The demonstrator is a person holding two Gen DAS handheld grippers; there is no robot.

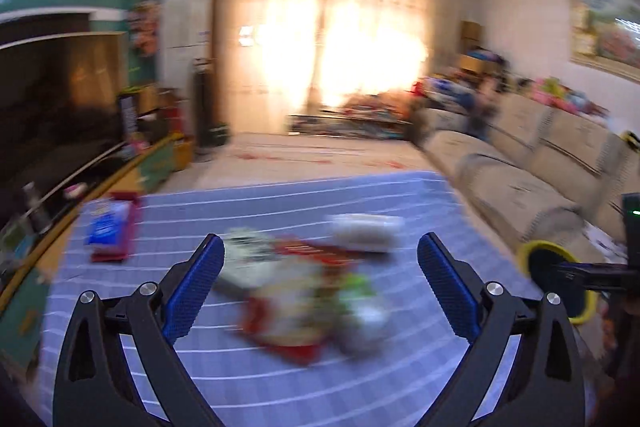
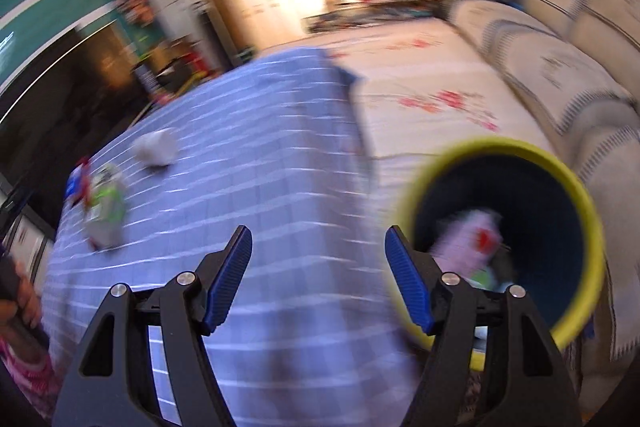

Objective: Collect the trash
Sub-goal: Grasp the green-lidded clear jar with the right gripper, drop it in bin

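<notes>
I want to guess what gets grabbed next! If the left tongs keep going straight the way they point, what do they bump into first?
Probably the blurry pile of wrappers on the blue checked tablecloth. It lies right between the open left tongs, which hold nothing. The picture is smeared, so how far off it is stays unclear.

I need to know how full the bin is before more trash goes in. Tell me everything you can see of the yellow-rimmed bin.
The bin is a round container with a bright yellow-green rim and a dark blue inside, plastic by the look of it. It stands open, without a lid, beside the table with the blue checked cloth, just past the cloth's edge and in front of the pale sofa. In it lies a crumpled pinkish wrapper with a red mark, and something pale green under it. Most of the inner wall still shows. The picture is blurred.
</notes>
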